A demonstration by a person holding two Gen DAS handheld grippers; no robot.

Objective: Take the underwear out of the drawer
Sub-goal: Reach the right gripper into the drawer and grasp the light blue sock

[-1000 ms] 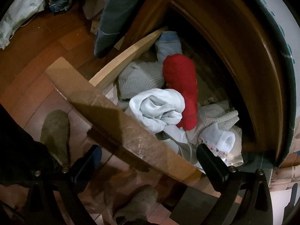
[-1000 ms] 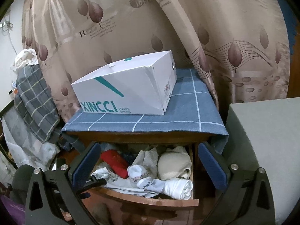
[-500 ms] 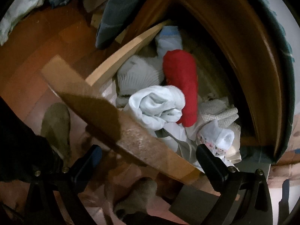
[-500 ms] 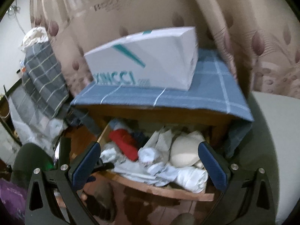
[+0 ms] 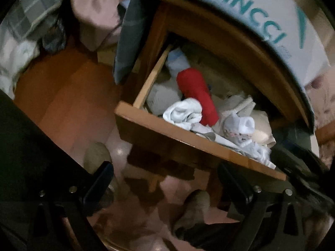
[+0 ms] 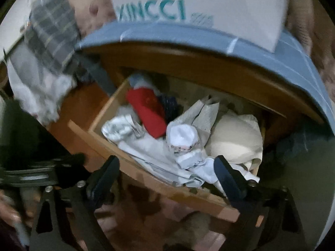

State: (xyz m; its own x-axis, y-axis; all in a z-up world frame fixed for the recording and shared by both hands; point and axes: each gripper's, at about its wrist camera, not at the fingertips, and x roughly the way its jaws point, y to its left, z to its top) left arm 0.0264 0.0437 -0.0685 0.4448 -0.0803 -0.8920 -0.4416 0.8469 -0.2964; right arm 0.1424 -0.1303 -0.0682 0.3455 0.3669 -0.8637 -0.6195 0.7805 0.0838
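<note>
Right wrist view: I'm hovering the right gripper over the drawer's front edge, jaws spread, gripping nothing.
Left wrist view: I'm keeping the left gripper below the drawer front, jaws spread, empty.
Underwear: lying jumbled inside the drawer; red roll toward its back left, white bundle mid, cream bra at its right.
Box: sitting on the blue cloth above the drawer.

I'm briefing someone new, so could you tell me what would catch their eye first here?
The red rolled garment stands out, lying toward the left of the open drawer among pale clothes. Above, the white XINCCI box sits on the blue cloth. Both grippers hover open before the drawer.
</note>
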